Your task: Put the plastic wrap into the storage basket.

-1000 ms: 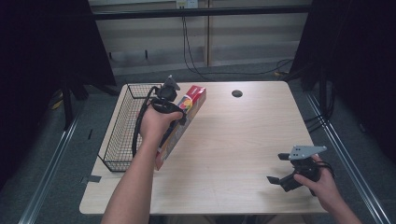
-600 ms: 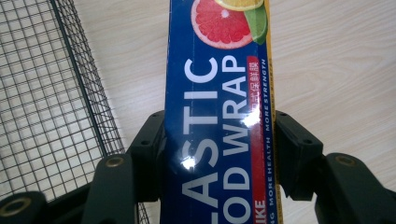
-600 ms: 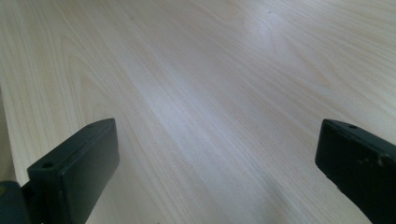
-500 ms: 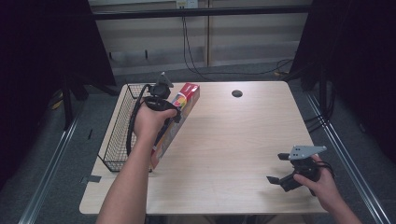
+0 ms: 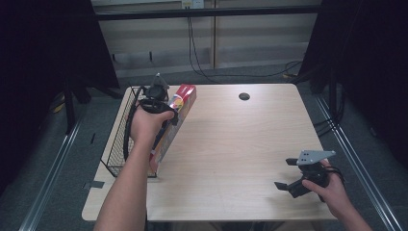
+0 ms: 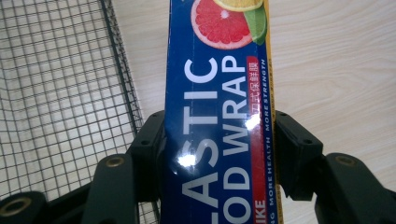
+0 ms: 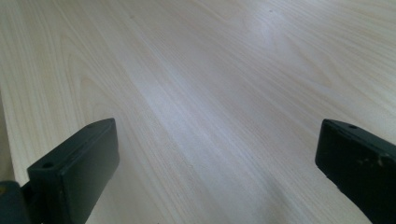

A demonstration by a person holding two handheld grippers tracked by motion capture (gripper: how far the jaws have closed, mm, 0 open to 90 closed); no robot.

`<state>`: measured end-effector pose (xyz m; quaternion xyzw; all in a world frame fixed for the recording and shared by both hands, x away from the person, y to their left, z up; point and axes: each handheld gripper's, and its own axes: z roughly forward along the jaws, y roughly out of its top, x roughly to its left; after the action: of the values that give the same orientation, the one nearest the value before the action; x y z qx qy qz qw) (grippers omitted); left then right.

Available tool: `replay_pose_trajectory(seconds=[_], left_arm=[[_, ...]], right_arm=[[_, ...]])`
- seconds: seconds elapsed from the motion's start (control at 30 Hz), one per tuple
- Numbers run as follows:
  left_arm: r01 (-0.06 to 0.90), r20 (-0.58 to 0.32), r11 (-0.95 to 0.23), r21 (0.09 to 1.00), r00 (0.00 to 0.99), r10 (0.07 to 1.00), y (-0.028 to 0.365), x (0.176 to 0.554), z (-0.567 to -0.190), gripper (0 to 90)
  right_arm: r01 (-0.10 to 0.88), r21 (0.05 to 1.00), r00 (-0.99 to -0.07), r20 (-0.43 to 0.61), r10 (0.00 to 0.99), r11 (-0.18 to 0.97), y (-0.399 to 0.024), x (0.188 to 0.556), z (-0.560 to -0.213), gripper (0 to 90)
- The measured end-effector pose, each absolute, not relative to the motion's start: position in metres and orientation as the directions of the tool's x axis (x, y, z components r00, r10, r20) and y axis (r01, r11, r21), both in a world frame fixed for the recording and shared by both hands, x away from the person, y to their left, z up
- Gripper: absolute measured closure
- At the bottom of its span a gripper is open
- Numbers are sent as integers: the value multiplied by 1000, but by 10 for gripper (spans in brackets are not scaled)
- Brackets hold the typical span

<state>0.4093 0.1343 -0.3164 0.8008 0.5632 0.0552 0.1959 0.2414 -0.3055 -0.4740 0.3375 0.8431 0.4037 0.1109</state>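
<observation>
The box of plastic wrap (image 6: 219, 112) is a long, narrow carton of glossy card, dark blue with big white letters, a red strip of small print along 1 edge and a printed grapefruit slice near its far end; light glints off its smooth face; in the high view the box (image 5: 177, 113) lies tilted, its red end raised toward the far side of the table and its near end down by the corner of the basket. The basket (image 5: 120, 144) is a black wire grid, rectangular, with thin straight bars and an open top, standing at the left edge of the table, just beside the box. The table (image 5: 240, 144) is pale wood with a fine straight grain and rounded corners, matt but for a soft sheen. The left gripper (image 6: 219, 144) is clamped on the box, its 2 black blocky jaws pressing the 2 long sides; the left hand (image 5: 148, 122) wraps the handle from above, forearm stretched forward from the bottom edge, wrist bent slightly inward. The right gripper (image 5: 291, 175) sits low near the table's right front corner, its jaws standing wide apart over bare wood; the right hand (image 5: 329, 190) holds it level, pointing left across the table.
</observation>
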Motion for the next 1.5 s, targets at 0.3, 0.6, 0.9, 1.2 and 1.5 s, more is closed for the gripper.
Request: replay_pose_trajectory(seconds=[0.3,0.6,0.9,1.2,1.5], left_arm=[[889,-129,-262,375,330,935,148,410,-318,443],[897,-128,-230,376,297,946,161,409,-314,443],[898,-120,-215,384,279,953,171,409,-309,443],[907,-125,-178,382,242,962,181,407,-308,443],[910,-127,-146,388,210,969,189,407,-307,443]], right_arm=[[482,753,-748,88,657,448,-305,241,-474,0],[482,751,-748,86,658,451,-305,242,-475,0],[486,749,-747,87,659,451,-305,242,-475,0],[483,750,-748,86,658,452,-304,242,-475,0],[483,749,-749,85,657,454,-304,242,-475,0]])
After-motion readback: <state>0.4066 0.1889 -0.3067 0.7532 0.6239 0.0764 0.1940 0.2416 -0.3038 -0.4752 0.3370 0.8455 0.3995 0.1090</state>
